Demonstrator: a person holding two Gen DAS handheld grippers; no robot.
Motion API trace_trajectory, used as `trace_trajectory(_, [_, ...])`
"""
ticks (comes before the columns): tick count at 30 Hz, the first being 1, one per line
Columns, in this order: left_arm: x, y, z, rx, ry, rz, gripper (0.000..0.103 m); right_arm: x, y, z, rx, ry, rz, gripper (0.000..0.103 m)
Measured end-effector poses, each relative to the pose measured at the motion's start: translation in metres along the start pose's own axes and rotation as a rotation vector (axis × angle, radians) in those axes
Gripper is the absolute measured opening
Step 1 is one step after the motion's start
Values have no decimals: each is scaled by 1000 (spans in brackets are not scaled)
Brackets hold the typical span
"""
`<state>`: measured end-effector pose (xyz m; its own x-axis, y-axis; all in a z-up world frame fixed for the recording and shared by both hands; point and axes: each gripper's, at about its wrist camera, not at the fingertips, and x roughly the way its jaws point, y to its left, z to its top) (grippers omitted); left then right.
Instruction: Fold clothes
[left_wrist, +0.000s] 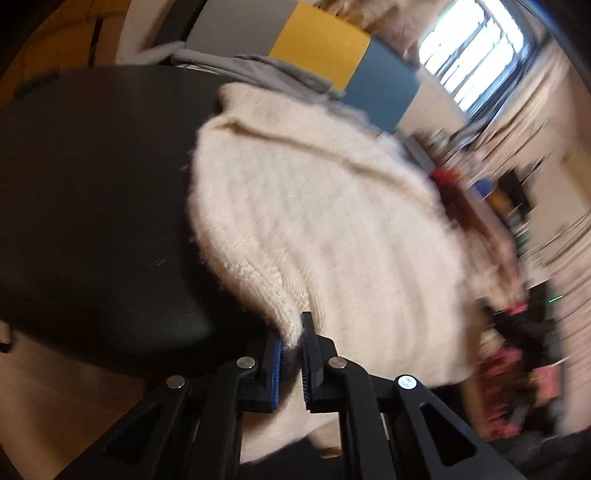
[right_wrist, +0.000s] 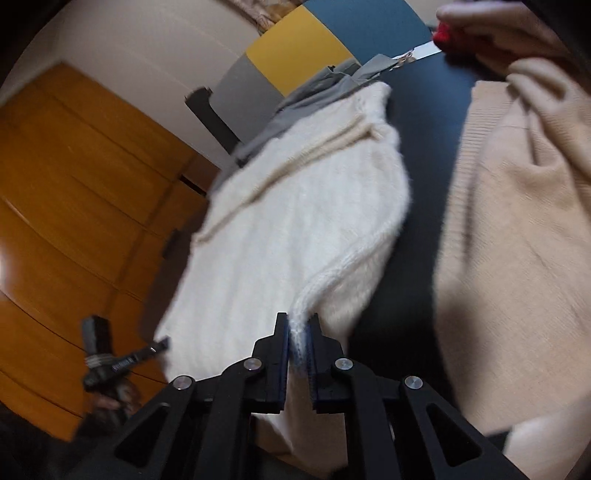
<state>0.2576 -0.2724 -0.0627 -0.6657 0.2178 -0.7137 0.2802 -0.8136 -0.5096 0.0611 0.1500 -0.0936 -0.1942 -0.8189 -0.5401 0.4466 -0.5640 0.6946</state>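
dark table (left_wrist: 92, 184), fuzzy, seemingly ribbed sweater (left_wrist: 314, 221)

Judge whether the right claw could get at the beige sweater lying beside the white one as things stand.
Probably not yet: the right claw is shut on the white sweater. The beige sweater lies unobstructed across a strip of dark table.

Both wrist cameras are sitting just behind their own gripper fingers, looking forward along them at very close range. The left gripper (left_wrist: 293, 347) view is facing across the white sweater (left_wrist: 314, 221) toward a window (left_wrist: 476, 55) at upper right. The right gripper (right_wrist: 299, 339) view is facing the same white sweater (right_wrist: 295, 221), with wooden cabinets (right_wrist: 74, 203) at left. Both are sharing the sweater, the black bench (left_wrist: 92, 184) and the yellow-and-blue panels (left_wrist: 325, 48).
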Motion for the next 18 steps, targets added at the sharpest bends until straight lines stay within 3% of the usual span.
trace_trajectory(3, [-7,1,23,-29,-39,-100,7,6,5,16,29,-33,75,9])
trace_trajectory(11, [-8,-6,104,-68,-158,-272,7,25,28,84,17,-107,131,9])
trace_trajectory(15, [14,-13,149,-53,-188,-260,7,34,29,124,31,-164,125,9])
trace_trajectory(18, [42,-15,169,-36,-157,-172,7,39,36,121,-58,-108,60,9])
